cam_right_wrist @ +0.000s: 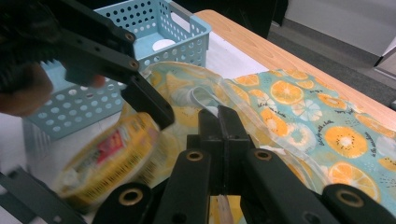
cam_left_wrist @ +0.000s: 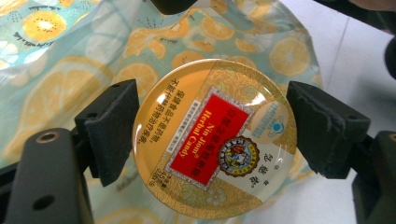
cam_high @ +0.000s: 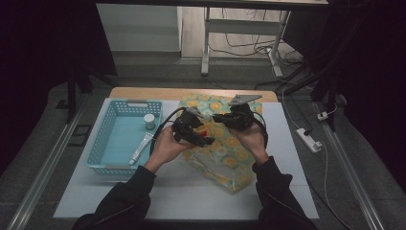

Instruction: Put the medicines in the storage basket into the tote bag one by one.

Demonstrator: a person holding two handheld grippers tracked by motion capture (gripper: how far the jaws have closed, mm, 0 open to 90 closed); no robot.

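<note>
High view: left gripper (cam_high: 203, 140) at frame centre, carrying a round candy tin (cam_high: 204, 132) above the orange-print pouch (cam_high: 225, 158); right gripper (cam_high: 222, 118) just right of it, up against the pouch's upper part. Blue basket (cam_high: 107, 143) at left, holding a white tube (cam_high: 140, 148) and a small white-capped jar (cam_high: 149, 120). All on a white table (cam_high: 191, 191).

Left gripper view: tin (cam_left_wrist: 215, 139) mid-frame, lid up, label red and gold; jaws set wide, one pad pressed to each side of its rim. Pouch (cam_left_wrist: 70, 70) spread behind, across the upper left.

Right gripper view: jaws closed tight at lower centre, pinching the clear edge of the pouch (cam_right_wrist: 303, 121). Tin (cam_right_wrist: 112, 158) blurred at lower left, clamped in the other gripper (cam_right_wrist: 121, 116). Basket (cam_right_wrist: 154, 42) at upper left.
</note>
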